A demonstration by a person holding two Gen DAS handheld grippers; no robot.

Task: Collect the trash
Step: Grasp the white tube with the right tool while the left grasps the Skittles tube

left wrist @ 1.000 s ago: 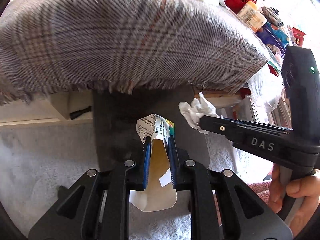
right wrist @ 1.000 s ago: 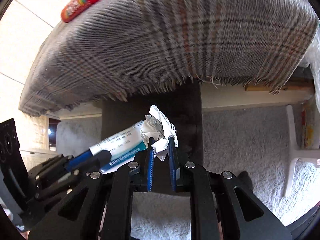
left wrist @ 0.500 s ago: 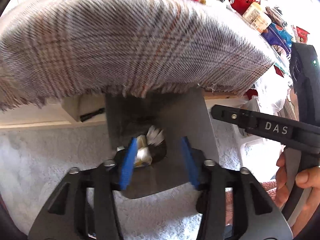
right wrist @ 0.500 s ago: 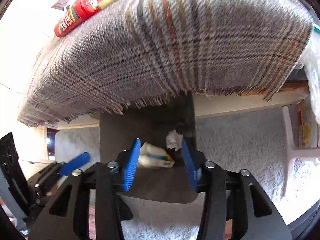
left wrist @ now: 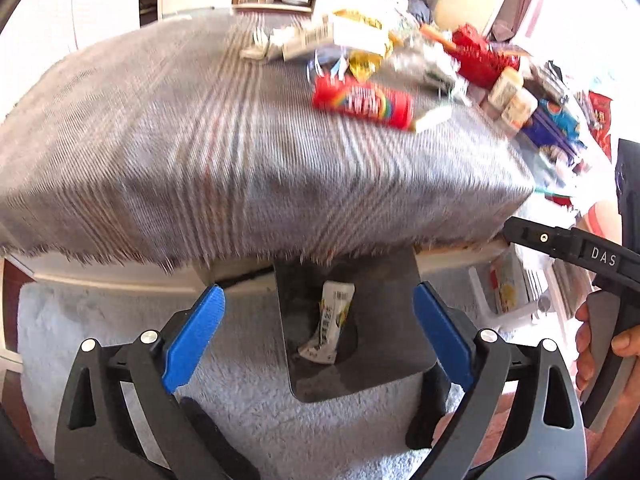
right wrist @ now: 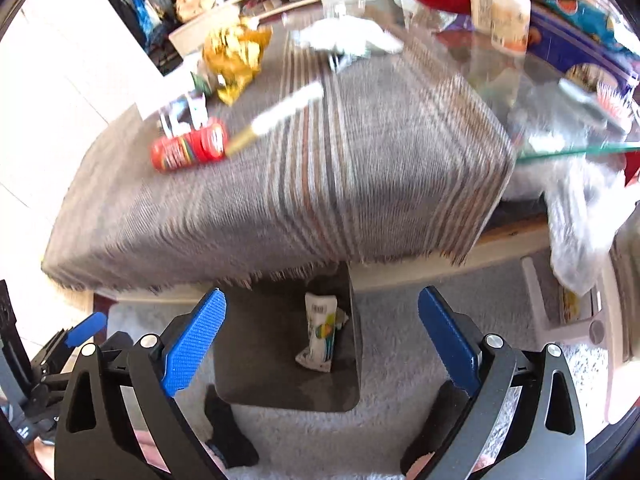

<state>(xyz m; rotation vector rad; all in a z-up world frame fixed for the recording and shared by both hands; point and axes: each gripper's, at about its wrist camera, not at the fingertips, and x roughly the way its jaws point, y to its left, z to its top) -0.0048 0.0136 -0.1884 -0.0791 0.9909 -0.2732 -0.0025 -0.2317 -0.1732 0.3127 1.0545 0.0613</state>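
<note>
A dark grey bin [left wrist: 384, 344] stands on the pale carpet under the table edge; it also shows in the right wrist view [right wrist: 256, 360]. A white printed carton [left wrist: 330, 328] lies inside it, seen too in the right wrist view [right wrist: 320, 332], with a bit of crumpled paper [right wrist: 342, 317] beside it. My left gripper [left wrist: 318, 336] is open and empty above the bin. My right gripper [right wrist: 320, 336] is open and empty above the bin. On the plaid cloth [left wrist: 224, 160] lie a red tube [left wrist: 362, 101], a gold wrapper [right wrist: 234, 56] and other wrappers.
The plaid-covered table [right wrist: 360, 184] overhangs the bin. Bottles [right wrist: 500, 8], a red basket [left wrist: 478, 56] and blue packs [left wrist: 556, 124] crowd the glass part on the right. A white plastic bag [right wrist: 576, 216] hangs off the right edge. A white stool [right wrist: 560, 312] stands on the carpet.
Both grippers opened and dropped the carton and the crumpled paper into the bin. Both then rose and tilted up, so the tabletop now shows.
</note>
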